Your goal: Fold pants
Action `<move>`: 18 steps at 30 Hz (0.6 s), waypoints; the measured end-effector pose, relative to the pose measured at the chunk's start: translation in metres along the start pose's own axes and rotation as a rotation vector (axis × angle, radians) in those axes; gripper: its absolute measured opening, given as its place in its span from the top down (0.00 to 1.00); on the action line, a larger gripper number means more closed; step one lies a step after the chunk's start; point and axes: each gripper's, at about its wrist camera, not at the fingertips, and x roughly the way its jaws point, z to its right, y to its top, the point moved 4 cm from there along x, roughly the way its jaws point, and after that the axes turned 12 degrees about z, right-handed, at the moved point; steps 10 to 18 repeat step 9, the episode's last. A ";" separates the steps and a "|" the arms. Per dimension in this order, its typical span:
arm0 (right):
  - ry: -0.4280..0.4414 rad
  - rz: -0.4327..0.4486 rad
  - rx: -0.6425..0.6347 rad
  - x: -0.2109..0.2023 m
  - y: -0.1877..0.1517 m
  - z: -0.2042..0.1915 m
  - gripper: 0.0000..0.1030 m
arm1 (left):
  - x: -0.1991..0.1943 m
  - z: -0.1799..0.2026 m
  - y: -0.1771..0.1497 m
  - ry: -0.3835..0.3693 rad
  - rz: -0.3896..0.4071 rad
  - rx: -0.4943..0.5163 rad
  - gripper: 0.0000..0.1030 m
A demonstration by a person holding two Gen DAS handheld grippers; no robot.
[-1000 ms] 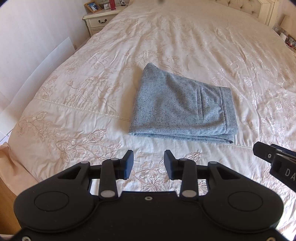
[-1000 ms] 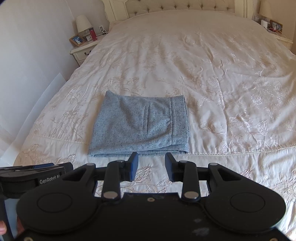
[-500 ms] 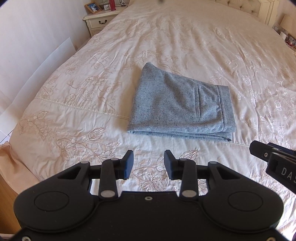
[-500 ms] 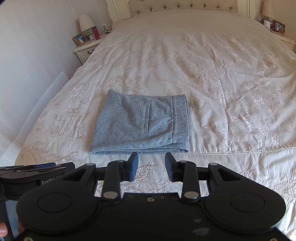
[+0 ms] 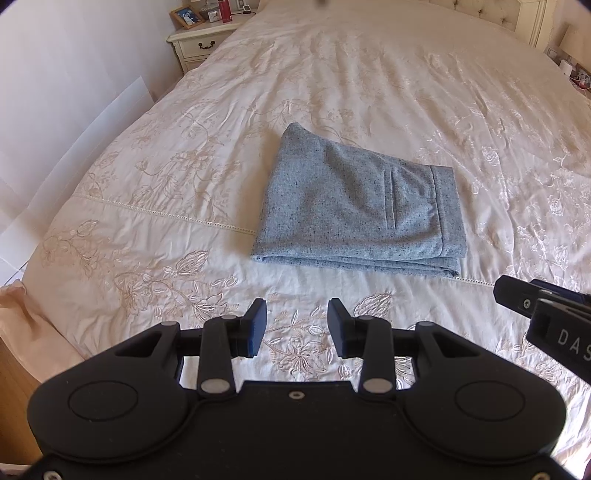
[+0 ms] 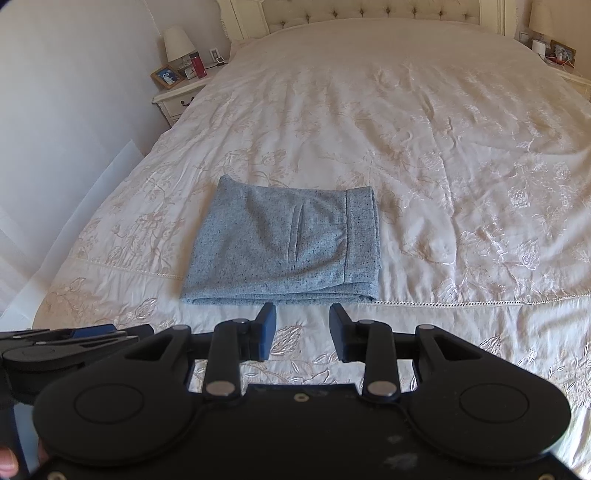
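The grey speckled pants (image 5: 358, 206) lie folded into a compact rectangle on the cream embroidered bedspread (image 5: 155, 206), waistband to the right and a welt pocket showing; they also show in the right wrist view (image 6: 284, 243). My left gripper (image 5: 296, 325) is open and empty, held above the bedspread short of the fold's near edge. My right gripper (image 6: 302, 330) is open and empty, just short of the fold's near edge. Neither touches the pants.
A cream nightstand (image 6: 177, 99) with a lamp, photo frame and red bottle stands at the far left by the wall. A tufted headboard (image 6: 369, 11) closes the far end. The bed's left edge drops off near the white wall (image 5: 55, 110).
Both grippers have drawn back and risen slightly from the folded pants, which lie still. Jaws stay open.
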 end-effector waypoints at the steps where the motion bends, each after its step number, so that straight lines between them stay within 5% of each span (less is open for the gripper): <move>1: 0.000 0.000 0.003 0.000 0.000 0.001 0.66 | 0.000 0.001 0.000 0.000 0.001 0.002 0.55; 18: 0.008 0.003 0.007 -0.005 -0.002 0.005 0.66 | -0.007 0.009 -0.005 0.002 0.004 0.000 0.54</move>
